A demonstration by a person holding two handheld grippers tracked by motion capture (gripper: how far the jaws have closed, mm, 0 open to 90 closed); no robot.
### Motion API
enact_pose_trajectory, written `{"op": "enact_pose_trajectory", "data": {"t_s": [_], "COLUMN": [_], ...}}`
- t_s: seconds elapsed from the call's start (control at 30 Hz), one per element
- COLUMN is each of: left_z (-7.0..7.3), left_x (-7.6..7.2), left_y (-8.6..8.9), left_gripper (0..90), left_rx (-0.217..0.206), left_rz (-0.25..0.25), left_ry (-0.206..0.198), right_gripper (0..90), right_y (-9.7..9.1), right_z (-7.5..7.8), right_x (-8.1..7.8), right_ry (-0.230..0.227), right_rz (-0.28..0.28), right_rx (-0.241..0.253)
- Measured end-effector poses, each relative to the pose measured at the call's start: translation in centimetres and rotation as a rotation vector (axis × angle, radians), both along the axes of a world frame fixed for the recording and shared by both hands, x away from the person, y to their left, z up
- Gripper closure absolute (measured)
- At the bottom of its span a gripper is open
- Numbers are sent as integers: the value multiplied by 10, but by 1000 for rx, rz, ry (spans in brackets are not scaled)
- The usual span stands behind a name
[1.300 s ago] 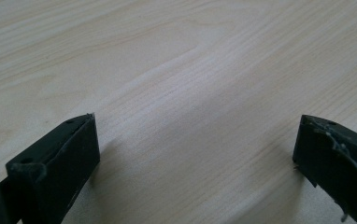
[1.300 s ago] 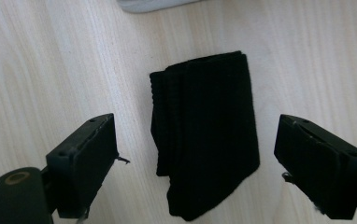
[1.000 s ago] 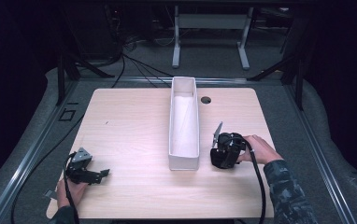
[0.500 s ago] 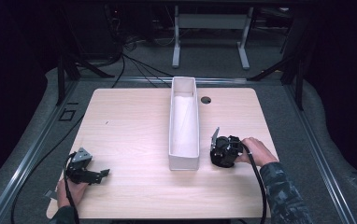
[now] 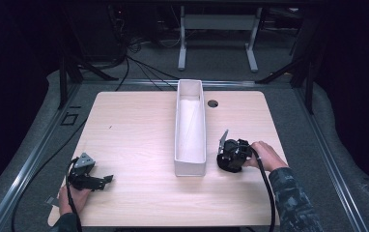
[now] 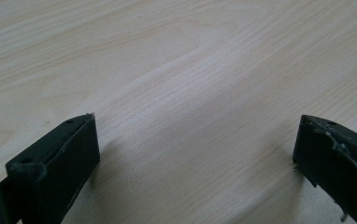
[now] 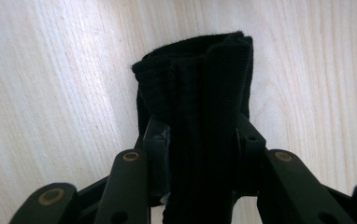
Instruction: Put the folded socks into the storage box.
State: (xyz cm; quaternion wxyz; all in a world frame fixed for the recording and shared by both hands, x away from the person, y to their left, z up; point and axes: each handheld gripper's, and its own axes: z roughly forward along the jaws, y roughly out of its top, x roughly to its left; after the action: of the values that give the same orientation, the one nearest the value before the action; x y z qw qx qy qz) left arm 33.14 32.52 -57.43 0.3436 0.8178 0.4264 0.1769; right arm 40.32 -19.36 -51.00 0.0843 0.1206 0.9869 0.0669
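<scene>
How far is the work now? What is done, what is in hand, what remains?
Done: nothing lies in the white box. In hand: the right gripper is shut on a folded black cloth, beside the box. Left: likely placing it inside; the left gripper rests open.

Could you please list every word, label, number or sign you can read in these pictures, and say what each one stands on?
There is no readable text.
White box: plain walls, no label.
Table: bare wood grain, no marking.
Black cloth between the right gripper's jaws: no tag or print to be seen.
Left gripper: plain black jaws, no lettering.
Dark equipment behind the table: too dim and small to read anything.
</scene>
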Motion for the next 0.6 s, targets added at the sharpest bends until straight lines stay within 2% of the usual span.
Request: {"op": "enact_pose_trajectory", "data": {"t_s": [0.2, 0.3, 0.4, 0.6], "left_z": [0, 0, 0, 0], "left_x": [-1, -1, -1, 0], "left_y": [0, 0, 0, 0], "left_gripper": [4, 3, 3, 4], "left_rx": [1, 0, 0, -1], "left_rz": [5, 2, 2, 2], "left_ry": [-1, 1, 1, 0], "right_gripper": [653, 652, 652, 651], "right_y": [1, 1, 0, 0], "right_z": [11, 16, 20, 30], "right_x": [0, -1, 0, 1], "right_ry": [-7, -6, -4, 4], "right_rz": [-2, -3, -3, -3], "right_rx": [34, 20, 36, 33]}}
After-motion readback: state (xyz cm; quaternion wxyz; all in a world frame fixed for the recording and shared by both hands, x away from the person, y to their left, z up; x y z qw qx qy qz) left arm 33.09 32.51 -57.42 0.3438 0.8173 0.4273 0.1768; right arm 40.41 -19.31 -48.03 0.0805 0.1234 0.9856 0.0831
